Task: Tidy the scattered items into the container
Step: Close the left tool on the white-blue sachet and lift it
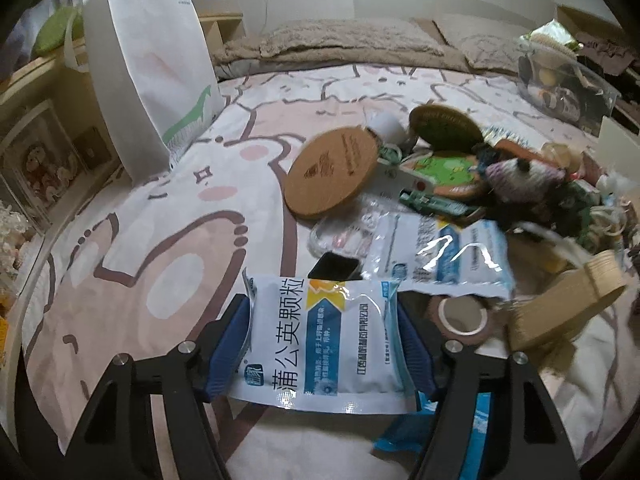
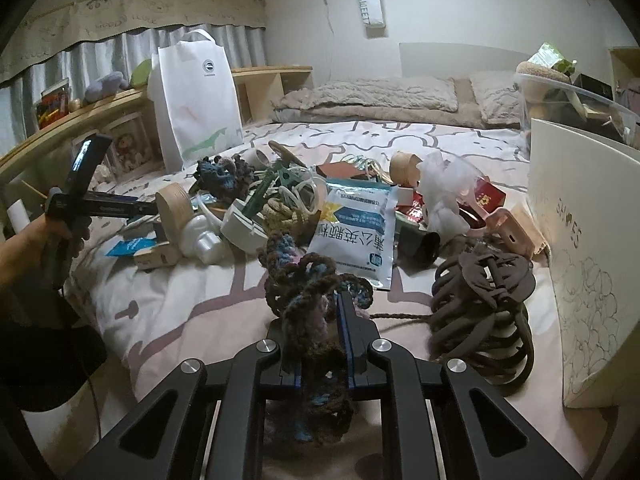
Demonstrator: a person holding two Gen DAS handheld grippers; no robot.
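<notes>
crocheted yarn piece point(image 2: 316, 300) pinched in right jaws; only left view shows left jaws clamping medicine sachet point(image 1: 320, 340)

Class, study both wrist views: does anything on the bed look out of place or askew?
Yes. A round cork mat leans tilted against the clutter instead of lying flat, and small items are heaped across the bedspread rather than stored away.
</notes>
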